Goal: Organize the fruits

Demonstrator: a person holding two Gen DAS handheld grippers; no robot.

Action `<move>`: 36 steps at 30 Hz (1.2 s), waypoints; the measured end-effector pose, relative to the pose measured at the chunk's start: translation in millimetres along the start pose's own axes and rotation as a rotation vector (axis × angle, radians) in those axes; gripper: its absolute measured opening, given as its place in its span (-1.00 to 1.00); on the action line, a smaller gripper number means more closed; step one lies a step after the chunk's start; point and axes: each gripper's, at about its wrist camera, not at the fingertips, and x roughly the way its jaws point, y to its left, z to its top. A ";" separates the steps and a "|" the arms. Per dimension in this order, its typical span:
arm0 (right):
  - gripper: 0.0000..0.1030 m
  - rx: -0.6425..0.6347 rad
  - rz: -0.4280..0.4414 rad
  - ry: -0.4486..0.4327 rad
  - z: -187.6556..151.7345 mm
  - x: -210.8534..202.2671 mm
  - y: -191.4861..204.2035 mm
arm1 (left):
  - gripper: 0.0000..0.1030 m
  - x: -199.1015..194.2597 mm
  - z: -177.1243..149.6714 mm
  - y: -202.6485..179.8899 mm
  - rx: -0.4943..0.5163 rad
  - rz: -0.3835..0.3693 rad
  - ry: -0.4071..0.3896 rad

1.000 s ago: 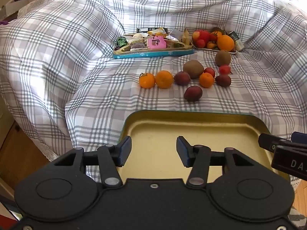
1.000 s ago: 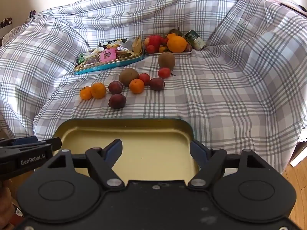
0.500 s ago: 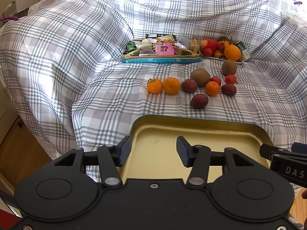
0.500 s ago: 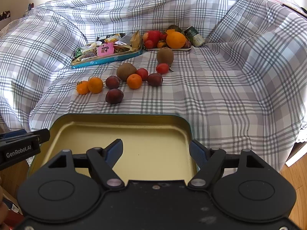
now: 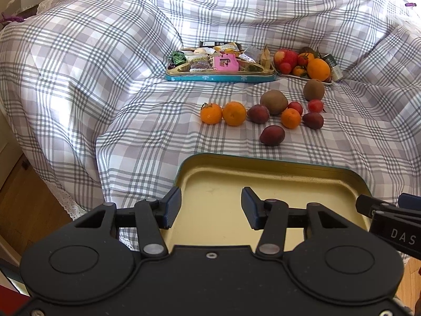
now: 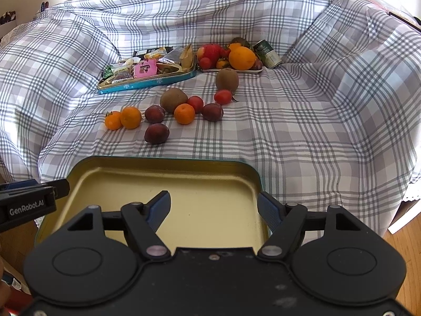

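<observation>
1. While both claws, left (image 5: 210, 208) and right (image 6: 213, 210), hang wide and empty above the shallow gold-lined tin tray (image 6: 163, 163), no fruit is loaded.
2. Loose fruits lie beyond on the plaid bedcover (image 6: 302, 121); the dark plum (image 6: 156, 133), nearest, looks first to reach.

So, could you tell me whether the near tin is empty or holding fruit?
Empty: the tin shows only bare yellow floor; all loose fruit lies on the cloth beyond it.

"GenRobot.AI" on left gripper (image 6: 34, 205); "DAS" on right gripper (image 5: 394, 226)
</observation>
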 end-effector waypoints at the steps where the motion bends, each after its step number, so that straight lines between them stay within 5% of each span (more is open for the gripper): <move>1: 0.48 0.001 0.000 0.001 0.2 0.2 -0.2 | 0.10 0.0 0.5 -0.5 0.002 -0.003 0.003; 36: 0.48 -0.003 0.012 0.014 -3.6 1.5 2.5 | 0.05 1.8 -3.6 0.3 -0.006 -0.012 0.027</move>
